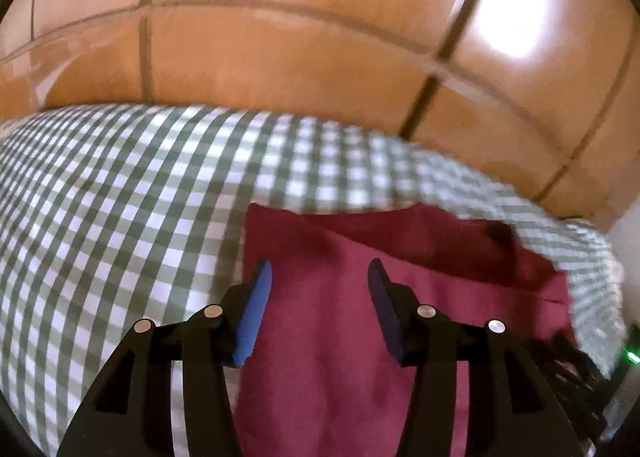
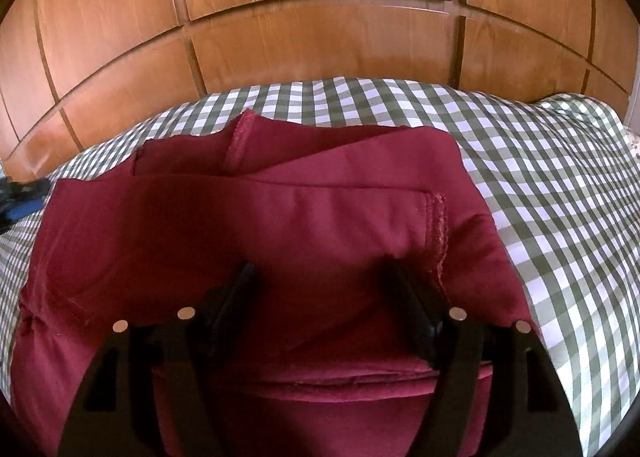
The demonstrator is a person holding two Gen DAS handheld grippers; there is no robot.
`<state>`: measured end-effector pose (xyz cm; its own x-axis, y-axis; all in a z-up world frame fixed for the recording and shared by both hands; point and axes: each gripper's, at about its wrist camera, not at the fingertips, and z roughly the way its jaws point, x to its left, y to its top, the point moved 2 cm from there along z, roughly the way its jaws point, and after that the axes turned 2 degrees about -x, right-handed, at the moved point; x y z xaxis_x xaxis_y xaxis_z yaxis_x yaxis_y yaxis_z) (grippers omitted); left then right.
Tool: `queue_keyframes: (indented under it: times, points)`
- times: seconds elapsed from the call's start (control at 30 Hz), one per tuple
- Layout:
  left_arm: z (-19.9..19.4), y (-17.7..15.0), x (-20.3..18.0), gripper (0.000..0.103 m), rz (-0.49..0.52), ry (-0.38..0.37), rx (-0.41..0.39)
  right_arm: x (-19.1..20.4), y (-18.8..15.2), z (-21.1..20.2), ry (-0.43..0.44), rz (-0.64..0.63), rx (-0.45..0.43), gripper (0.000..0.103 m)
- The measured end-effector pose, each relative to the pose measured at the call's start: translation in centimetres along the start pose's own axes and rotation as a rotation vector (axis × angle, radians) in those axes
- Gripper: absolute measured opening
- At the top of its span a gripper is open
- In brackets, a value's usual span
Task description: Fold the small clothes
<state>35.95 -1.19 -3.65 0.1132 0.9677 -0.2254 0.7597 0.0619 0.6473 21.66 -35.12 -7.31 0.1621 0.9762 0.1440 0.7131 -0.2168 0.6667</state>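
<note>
Left wrist view: the left gripper (image 1: pixel 320 271) hangs over a dark red garment (image 1: pixel 340 329) with its two blue-padded fingers (image 1: pixel 256 309) spread wide and nothing between them. The garment lies on a green-and-white checked cover (image 1: pixel 120 209), and its left edge runs just beside the left finger, so that finger sits about over the boundary between cloth and cover. The far edge of the garment is blurred; a darker fold shows toward the upper right. Behind the cover stands a wooden panelled wall (image 1: pixel 280 49) with two bright patches of reflected light. At the lower right edge a dark object with a small green light (image 1: pixel 631 357) shows, too blurred to identify.

Right wrist view: the right gripper (image 2: pixel 322 277) is also released — its dark fingers (image 2: pixel 236 297) stand well apart above the garment (image 2: pixel 280 225), holding nothing. Here the garment is folded over itself in several layers: a stitched hem (image 2: pixel 438 233) runs down beside the right finger, another seam rises toward the far edge, and a thick folded edge lies across the near side below the fingers. The garment rests in the left and middle part of the checked cover (image 2: pixel 540 197), which stretches bare to the right. At the far left edge a dark and blue shape (image 2: pixel 18 201) pokes in — I cannot tell what it is. The wooden panels (image 2: pixel 320 37) fill the background.
</note>
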Motion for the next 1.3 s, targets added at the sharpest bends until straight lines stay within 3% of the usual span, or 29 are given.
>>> queue_keyframes:
  times: [0.07, 0.1, 0.23, 0.4, 0.57, 0.67, 0.83, 0.97, 1.07, 1.3]
  points:
    - [2.7, -0.3, 1.3, 0.05, -0.022, 0.115, 0.058, 0.0, 0.0, 0.0, 0.006, 0.001, -0.002, 0.072]
    - [4.0, -0.9, 2.2, 0.054, -0.046, 0.109, 0.087, 0.0, 0.0, 0.1, 0.01, 0.002, -0.002, 0.073]
    - [3.6, -1.6, 1.8, 0.056, 0.007, 0.129, 0.024, 0.1, 0.0, 0.1, 0.008, -0.002, -0.001, 0.074]
    - [0.0, -2.4, 1.6, 0.056, -0.011, 0.171, -0.013, 0.1, 0.0, 0.1, 0.006, -0.005, 0.0, 0.074]
    - [-4.6, -6.5, -1.0, 0.056, 0.101, 0.085, -0.07, 0.1, 0.0, 0.1, 0.005, -0.006, -0.001, 0.074]
    - [-3.2, -9.7, -2.4, 0.057, 0.192, 0.133, 0.005, 0.1, 0.0, 0.1, 0.007, -0.006, -0.001, 0.074]
    - [-4.1, -10.2, -2.2, 0.057, 0.136, 0.14, -0.012, 0.1, 0.0, 0.0, 0.009, -0.004, 0.0, 0.074]
    - [-6.9, -11.1, -2.7, 0.057, 0.161, 0.141, -0.054, 0.0, 0.1, 0.0, 0.011, -0.002, 0.0, 0.074]
    - [-8.4, -12.2, -2.4, 0.066, 0.152, 0.136, -0.076, 0.0, 0.0, 0.0, 0.01, -0.002, -0.001, 0.074]
    - [-11.9, -14.3, -1.9, 0.066, 0.124, 0.133, -0.102, 0.1, 0.0, 0.0, 0.011, -0.003, -0.002, 0.075]
